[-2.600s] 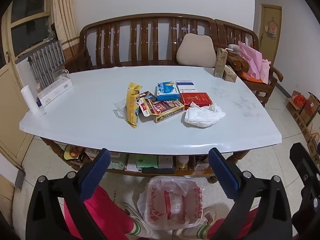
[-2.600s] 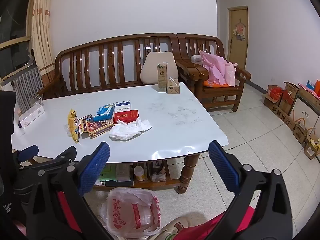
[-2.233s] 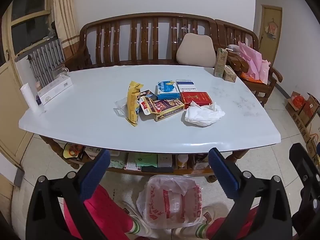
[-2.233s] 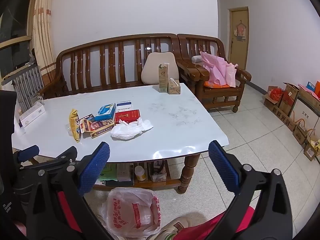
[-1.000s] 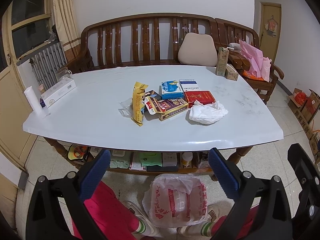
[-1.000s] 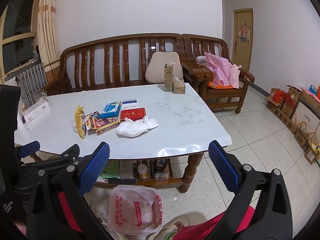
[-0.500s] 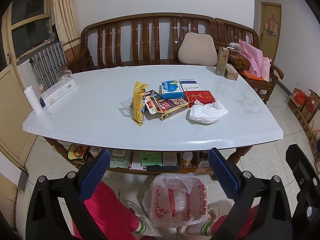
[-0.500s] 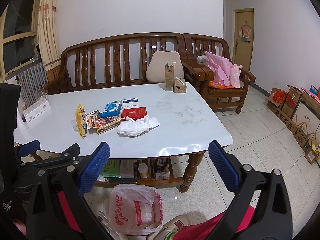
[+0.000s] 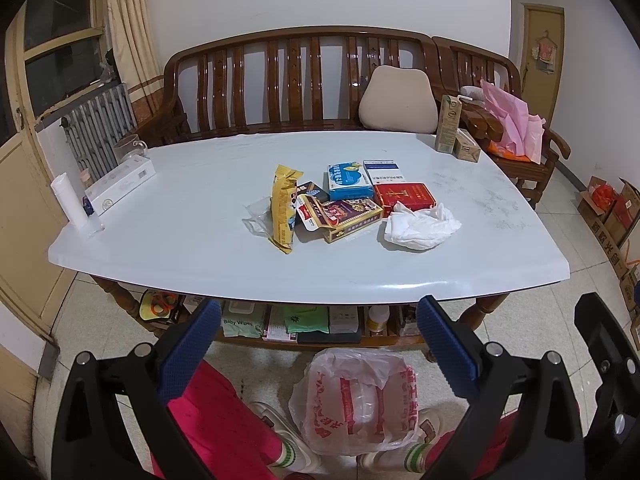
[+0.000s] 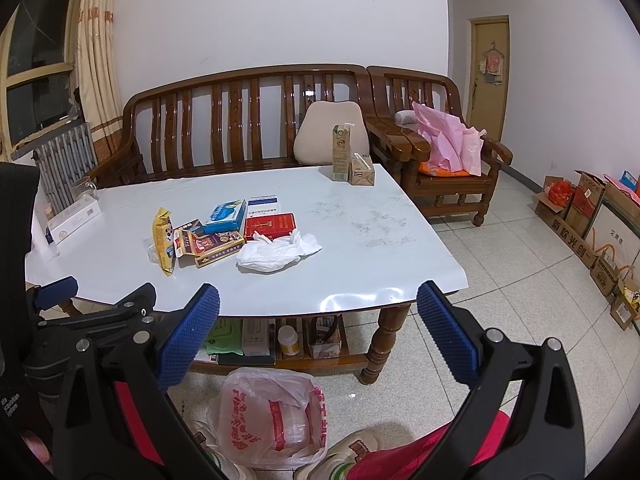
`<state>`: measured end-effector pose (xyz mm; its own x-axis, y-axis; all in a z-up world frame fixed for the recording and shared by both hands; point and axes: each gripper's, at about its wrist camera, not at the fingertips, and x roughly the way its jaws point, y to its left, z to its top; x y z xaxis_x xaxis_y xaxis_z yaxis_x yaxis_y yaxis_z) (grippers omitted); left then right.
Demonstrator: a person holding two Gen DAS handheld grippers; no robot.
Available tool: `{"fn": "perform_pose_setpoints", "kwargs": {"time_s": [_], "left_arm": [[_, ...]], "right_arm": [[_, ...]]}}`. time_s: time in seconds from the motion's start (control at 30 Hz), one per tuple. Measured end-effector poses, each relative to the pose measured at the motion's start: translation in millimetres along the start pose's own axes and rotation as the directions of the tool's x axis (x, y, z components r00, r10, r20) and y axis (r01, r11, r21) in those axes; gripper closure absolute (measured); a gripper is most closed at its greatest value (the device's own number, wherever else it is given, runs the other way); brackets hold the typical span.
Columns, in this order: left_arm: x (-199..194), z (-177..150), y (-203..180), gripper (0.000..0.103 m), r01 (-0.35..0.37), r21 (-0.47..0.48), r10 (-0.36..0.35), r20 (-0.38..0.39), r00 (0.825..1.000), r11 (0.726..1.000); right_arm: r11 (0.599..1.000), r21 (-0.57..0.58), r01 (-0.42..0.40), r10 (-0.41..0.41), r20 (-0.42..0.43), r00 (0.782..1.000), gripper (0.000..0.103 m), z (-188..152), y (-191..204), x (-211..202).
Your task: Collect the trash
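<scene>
Your left hand-held gripper [image 9: 318, 334] spread wide and holding nothing, your right hand-held gripper [image 10: 318, 320] likewise, trash pile with crumpled tissue [image 9: 418, 225] mid-desk [image 9: 180, 248], plastic bag [image 9: 354, 400] on the floor between your feet, cardboard boxes [image 10: 588, 216] clearest from your right view, white tube [image 9: 68, 200] from your left.

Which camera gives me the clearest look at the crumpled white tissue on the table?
The left wrist view: the crumpled white tissue sits near centre, larger and seen from more overhead. The right wrist view also shows it whole, but smaller, flatter and off to the left. Nothing covers it in either.
</scene>
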<state>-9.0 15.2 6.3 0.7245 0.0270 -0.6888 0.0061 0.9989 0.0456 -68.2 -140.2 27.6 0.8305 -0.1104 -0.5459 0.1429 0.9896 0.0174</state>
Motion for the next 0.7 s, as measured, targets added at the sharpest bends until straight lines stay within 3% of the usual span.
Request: {"fn": "perform_pose_setpoints", "kwargs": {"time_s": [0.7], "left_arm": [[6.2,14.7,13.1,0.007,-0.031,0.013,0.031,-0.006,0.999,0.999]], "right_arm": [[0.999,-0.039,-0.032,0.031,-0.037,0.999,0.006,7.5,5.1,18.5]]}}
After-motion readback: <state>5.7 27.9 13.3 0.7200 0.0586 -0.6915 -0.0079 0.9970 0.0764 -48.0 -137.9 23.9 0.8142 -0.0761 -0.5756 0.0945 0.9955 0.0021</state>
